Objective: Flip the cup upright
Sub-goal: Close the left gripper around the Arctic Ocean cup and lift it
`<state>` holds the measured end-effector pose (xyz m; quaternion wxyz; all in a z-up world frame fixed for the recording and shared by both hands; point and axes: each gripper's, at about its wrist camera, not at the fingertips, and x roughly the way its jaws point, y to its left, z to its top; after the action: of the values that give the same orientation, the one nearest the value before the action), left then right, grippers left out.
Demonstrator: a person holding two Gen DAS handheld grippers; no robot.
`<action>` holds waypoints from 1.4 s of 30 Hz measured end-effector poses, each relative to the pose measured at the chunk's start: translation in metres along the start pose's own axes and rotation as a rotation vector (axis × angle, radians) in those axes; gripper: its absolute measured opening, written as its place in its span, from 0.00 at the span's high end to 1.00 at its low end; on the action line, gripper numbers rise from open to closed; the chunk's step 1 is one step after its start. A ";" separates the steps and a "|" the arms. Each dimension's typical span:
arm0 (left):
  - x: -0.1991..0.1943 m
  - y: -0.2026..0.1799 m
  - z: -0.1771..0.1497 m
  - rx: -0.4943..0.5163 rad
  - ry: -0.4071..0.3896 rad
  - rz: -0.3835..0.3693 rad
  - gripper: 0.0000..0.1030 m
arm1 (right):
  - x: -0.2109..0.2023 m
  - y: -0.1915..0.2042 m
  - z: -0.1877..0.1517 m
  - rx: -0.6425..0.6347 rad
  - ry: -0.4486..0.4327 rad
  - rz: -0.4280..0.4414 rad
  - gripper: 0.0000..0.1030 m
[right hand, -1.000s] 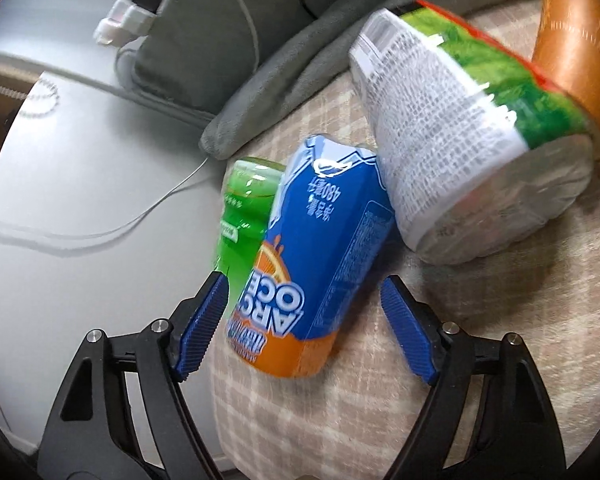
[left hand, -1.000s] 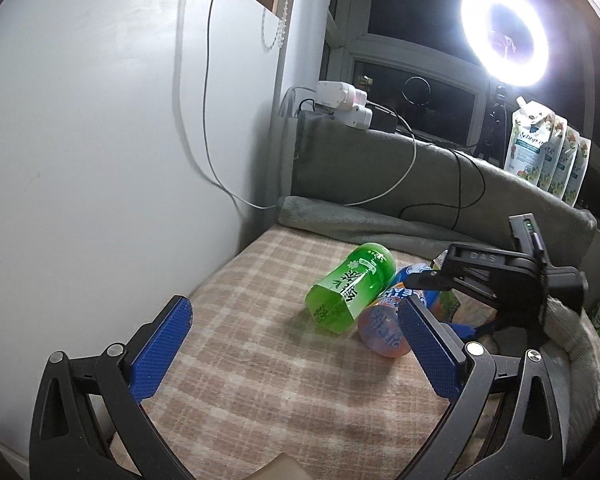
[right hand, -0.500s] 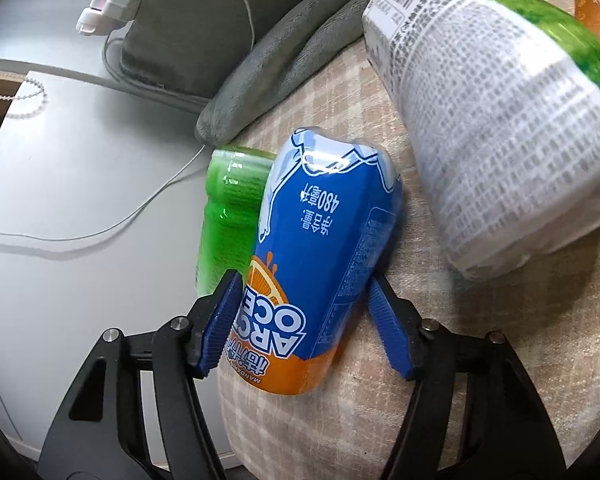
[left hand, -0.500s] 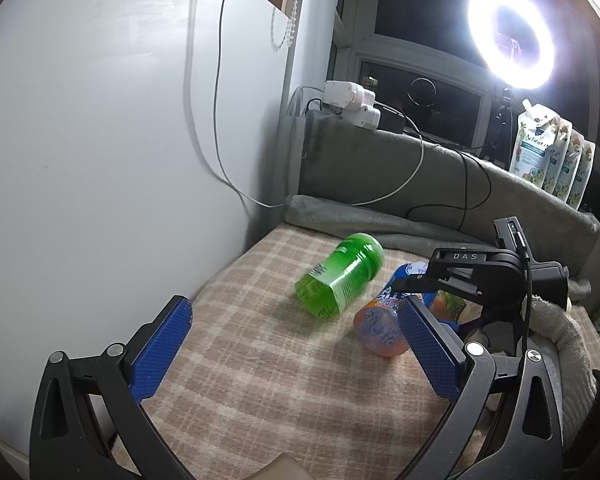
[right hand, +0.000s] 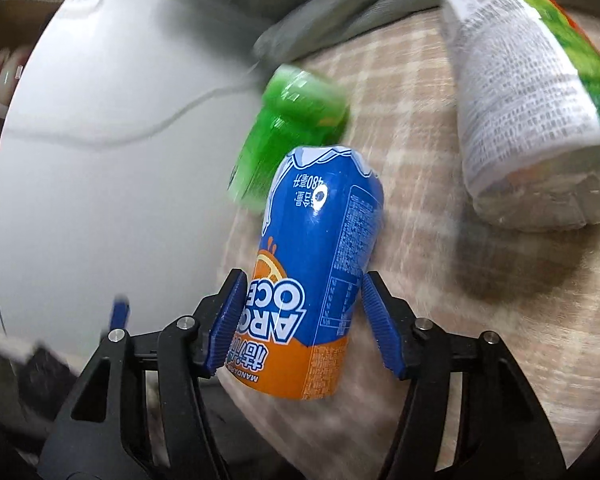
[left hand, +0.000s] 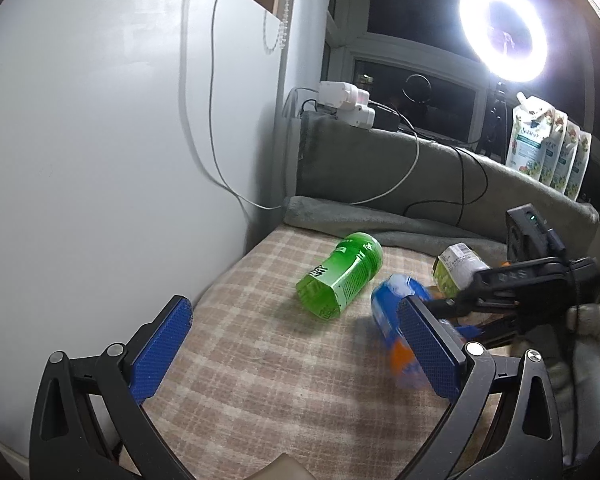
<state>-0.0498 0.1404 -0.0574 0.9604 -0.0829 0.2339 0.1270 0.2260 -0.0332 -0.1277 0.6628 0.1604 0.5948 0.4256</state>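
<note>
Cup — blue-orange, printed label upside down — clamped between right gripper pads, apparently lifted off the plaid cloth beside the green cup. Grasp done; turning upright and setting down remain. Left gripper wide, empty.

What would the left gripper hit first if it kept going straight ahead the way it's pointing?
Probably the green cup, lying on its side on the checked cloth ahead of the open left gripper. Depth is unclear, and the line may pass slightly left of it.
</note>
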 end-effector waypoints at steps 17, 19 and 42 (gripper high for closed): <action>0.007 -0.074 -0.014 0.342 0.075 -0.198 0.01 | -0.060 -0.048 -0.012 -0.272 0.254 -0.094 0.39; 0.008 -0.085 -0.015 0.395 0.088 -0.245 0.01 | -0.067 -0.047 -0.012 -0.288 0.241 -0.106 0.38; 0.007 -0.183 -0.045 1.122 0.036 -0.454 0.11 | -0.177 -0.066 -0.079 -0.170 -0.133 -0.046 0.37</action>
<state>-0.0116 -0.0426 -0.0816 0.8566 0.3861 0.2578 -0.2251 0.1900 -0.2285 -0.0783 0.7218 0.1177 0.5146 0.4476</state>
